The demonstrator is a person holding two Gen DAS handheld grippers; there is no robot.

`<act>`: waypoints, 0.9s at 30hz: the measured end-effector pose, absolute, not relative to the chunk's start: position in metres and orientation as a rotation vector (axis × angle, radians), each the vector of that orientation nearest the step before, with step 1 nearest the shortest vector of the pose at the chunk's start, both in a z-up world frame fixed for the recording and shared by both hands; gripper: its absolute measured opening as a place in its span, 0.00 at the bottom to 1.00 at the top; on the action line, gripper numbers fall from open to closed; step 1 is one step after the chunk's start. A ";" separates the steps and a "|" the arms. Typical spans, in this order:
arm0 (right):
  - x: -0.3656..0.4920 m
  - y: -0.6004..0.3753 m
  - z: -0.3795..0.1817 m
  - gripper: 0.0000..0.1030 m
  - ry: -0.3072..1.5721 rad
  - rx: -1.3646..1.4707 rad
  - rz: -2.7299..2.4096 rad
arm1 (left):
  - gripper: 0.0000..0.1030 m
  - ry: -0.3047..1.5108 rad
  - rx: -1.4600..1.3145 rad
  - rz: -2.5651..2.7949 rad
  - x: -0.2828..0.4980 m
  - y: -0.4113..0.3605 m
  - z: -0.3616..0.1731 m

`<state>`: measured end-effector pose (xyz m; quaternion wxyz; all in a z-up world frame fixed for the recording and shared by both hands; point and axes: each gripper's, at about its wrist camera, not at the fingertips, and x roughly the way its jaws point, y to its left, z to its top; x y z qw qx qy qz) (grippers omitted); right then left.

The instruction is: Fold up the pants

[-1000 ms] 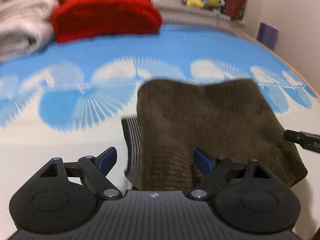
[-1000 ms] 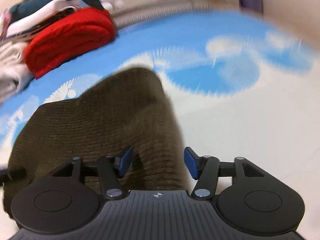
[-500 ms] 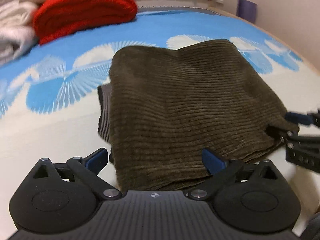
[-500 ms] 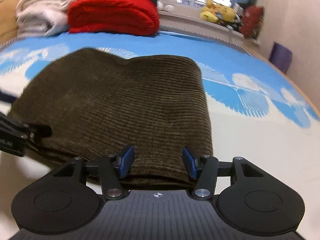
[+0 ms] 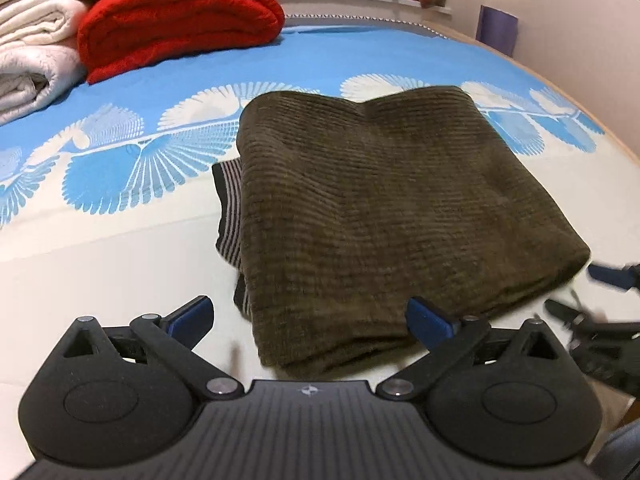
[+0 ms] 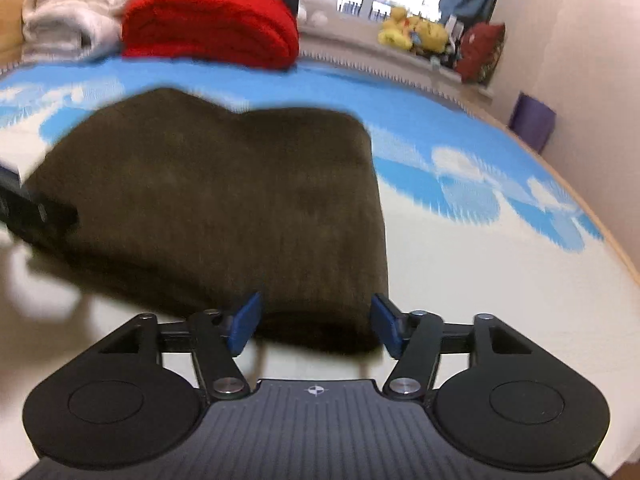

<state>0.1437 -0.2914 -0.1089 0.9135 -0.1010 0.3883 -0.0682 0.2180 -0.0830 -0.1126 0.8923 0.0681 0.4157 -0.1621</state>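
While the left gripper (image 5: 310,320) stands at its widest, its blue pads (image 5: 428,320) straddle the near left corner of the pants (image 5: 384,216) without pressing on the cloth. Over at the near right corner, the right gripper (image 6: 316,326) has its jaws opening, the folded edge lying between the pads (image 6: 244,322); that view is smeared, but the pads seem to stand just clear of the fabric rather than pinch it.

Outward from the fingers, the brown corduroy pants lie as a compact, roughly square bundle, several layers thick, flat on the bed sheet (image 5: 120,264) with its blue and white fan pattern. A striped waistband (image 5: 229,204) peeks out on the left side under the top layer.

Judging by the shape, the folding looks essentially finished: both grippers are letting go, and what may remain is tucking in the striped edge or squaring the bundle. Well behind, a red blanket (image 5: 176,16) and white bedding (image 5: 32,44) sit stacked at the far end.
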 end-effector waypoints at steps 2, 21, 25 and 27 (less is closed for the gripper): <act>0.145 -0.290 -0.117 0.61 0.877 -0.218 -0.145 | 1.00 0.884 0.134 -0.341 0.211 -0.080 -0.107; 0.043 -0.278 -0.067 0.98 0.630 0.069 -0.079 | 1.00 0.917 -0.014 -0.241 0.109 -0.048 -0.098; 0.040 -0.274 -0.068 0.98 0.589 0.058 -0.122 | 1.00 0.895 0.006 -0.232 0.106 -0.051 -0.100; 0.040 -0.277 -0.069 0.98 0.578 0.073 -0.148 | 1.00 0.894 0.011 -0.222 0.107 -0.050 -0.101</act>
